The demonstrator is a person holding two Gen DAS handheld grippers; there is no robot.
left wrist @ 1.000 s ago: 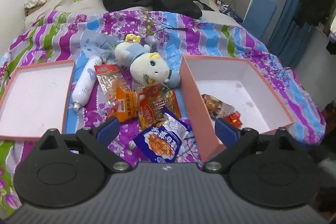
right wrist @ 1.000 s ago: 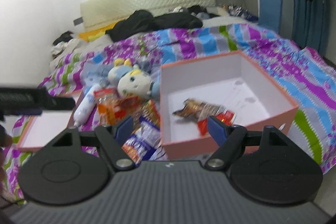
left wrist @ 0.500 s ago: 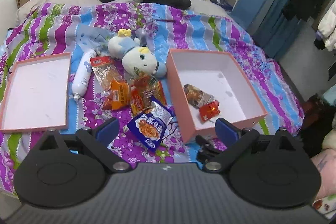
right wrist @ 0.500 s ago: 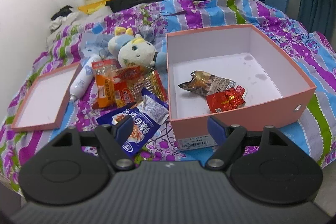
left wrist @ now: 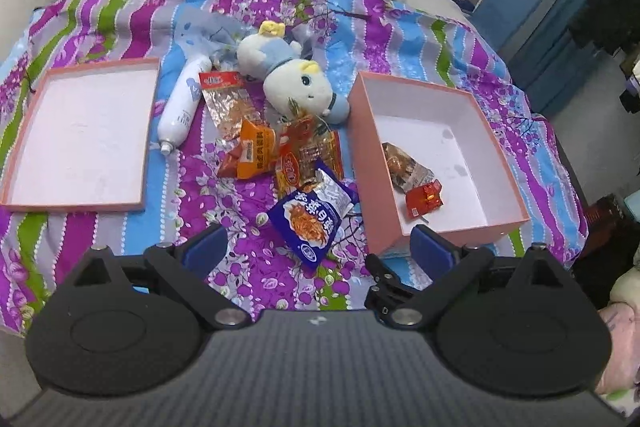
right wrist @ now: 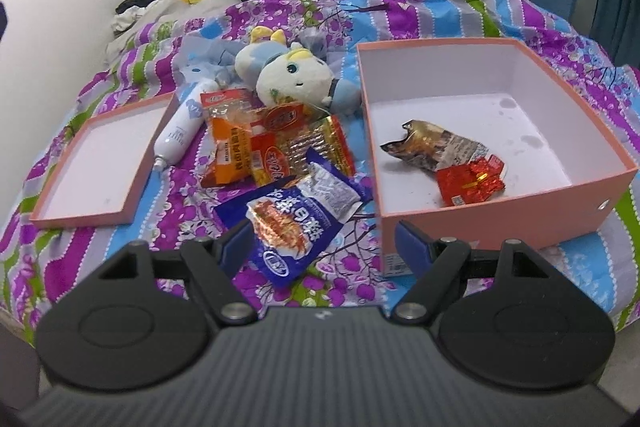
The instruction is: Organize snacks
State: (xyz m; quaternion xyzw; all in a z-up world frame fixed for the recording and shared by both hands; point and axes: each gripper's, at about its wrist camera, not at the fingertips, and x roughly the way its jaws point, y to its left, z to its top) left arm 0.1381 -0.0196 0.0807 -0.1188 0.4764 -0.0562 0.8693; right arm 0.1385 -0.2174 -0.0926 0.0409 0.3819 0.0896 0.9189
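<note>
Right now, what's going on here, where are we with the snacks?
Two packets, a brown one and a red one, already lie in the open pink box. Several more snack packets sit on the bedspread beside it, the blue packet nearest. Both the left gripper and right gripper hover open, holding nothing. The box lid lies to the left.

The pink box (right wrist: pixel 472 215) is open at the top, and two packets (right wrist: pixel 448 155) lie only near its front-left part; the back and right of its floor are free. Between the box and the lid (left wrist: pixel 80 131) the snacks (left wrist: pixel 280 155) lie crowded and overlapping. The plush toy (left wrist: pixel 296 83) closes this pile from behind, and the white bottle (left wrist: pixel 182 103) from the left. In front of the blue packet (right wrist: pixel 296 223) the bedspread (left wrist: pixel 256 267) is bare.
</note>
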